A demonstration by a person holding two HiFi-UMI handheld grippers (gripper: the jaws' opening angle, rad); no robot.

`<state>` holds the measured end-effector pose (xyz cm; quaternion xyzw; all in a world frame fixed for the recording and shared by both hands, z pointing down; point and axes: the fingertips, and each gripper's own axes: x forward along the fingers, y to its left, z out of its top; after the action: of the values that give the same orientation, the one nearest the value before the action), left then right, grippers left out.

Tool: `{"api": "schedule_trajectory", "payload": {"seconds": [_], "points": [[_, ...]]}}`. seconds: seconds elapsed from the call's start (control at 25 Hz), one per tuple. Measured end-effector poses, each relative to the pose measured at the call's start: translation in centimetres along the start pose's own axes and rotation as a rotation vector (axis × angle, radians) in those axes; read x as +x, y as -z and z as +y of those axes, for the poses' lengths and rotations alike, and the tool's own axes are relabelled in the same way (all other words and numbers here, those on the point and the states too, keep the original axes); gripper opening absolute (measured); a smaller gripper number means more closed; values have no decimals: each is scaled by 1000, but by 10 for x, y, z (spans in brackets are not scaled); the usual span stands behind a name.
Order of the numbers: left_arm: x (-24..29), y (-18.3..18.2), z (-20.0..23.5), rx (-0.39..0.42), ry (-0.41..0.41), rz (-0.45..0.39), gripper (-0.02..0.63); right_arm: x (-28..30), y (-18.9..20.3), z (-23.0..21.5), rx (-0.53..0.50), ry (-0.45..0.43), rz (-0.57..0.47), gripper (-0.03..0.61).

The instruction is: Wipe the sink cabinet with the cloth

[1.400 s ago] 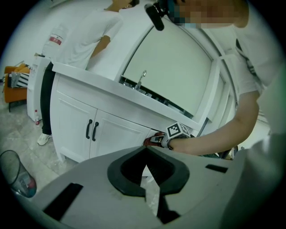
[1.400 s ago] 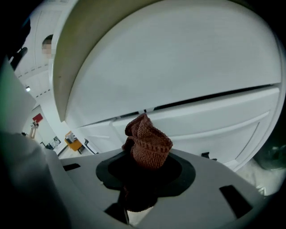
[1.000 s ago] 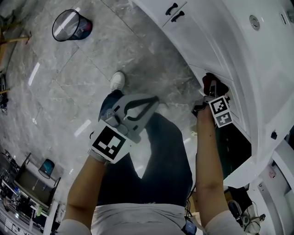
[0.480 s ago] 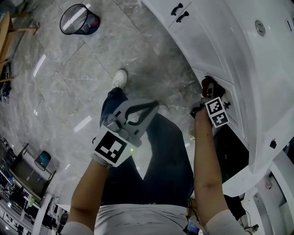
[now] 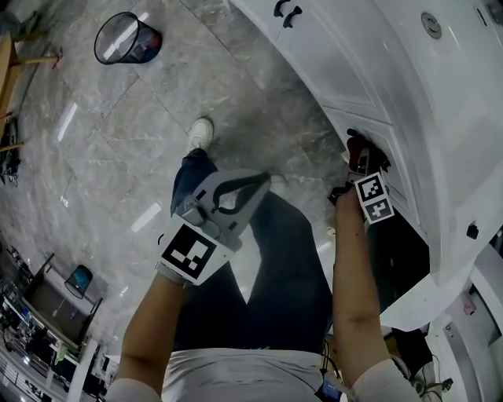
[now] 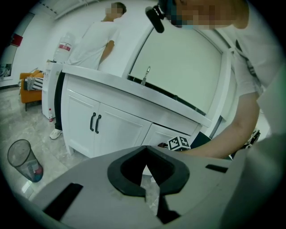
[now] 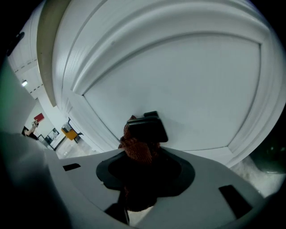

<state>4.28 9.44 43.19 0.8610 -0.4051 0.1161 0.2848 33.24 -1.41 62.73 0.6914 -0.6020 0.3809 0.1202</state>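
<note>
In the head view the white sink cabinet (image 5: 346, 71) runs down the right side. My right gripper (image 5: 358, 155) is shut on a dark red cloth (image 5: 359, 144) and holds it against a cabinet door. From the right gripper view, the cloth (image 7: 139, 151) bunches between the jaws, pressed to the white door panel (image 7: 187, 76); the right gripper (image 7: 145, 129) sits at the panel's lower part. My left gripper (image 5: 263, 179) hangs over the person's legs, away from the cabinet, shut with nothing in it. Seen from the left gripper view, the left gripper (image 6: 145, 151) has its jaws meeting.
A mesh waste bin (image 5: 126, 41) stands on the grey marble floor at upper left. Black door handles (image 5: 287, 9) are farther along the cabinet. A dark open compartment (image 5: 397, 251) lies below the right gripper. Another person (image 6: 96, 40) stands at the cabinet's far end.
The right gripper stays on the cabinet door with the cloth, shifting only slightly. The left gripper has hardly moved. The head camera has swung a little.
</note>
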Motion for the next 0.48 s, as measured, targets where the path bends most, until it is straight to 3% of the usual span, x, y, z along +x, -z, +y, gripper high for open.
{"api": "schedule_trajectory", "payload": {"seconds": [0.48], "points": [[25, -5, -34, 52, 96, 26, 11, -36, -3, -76, 59, 98, -11, 137]]}}
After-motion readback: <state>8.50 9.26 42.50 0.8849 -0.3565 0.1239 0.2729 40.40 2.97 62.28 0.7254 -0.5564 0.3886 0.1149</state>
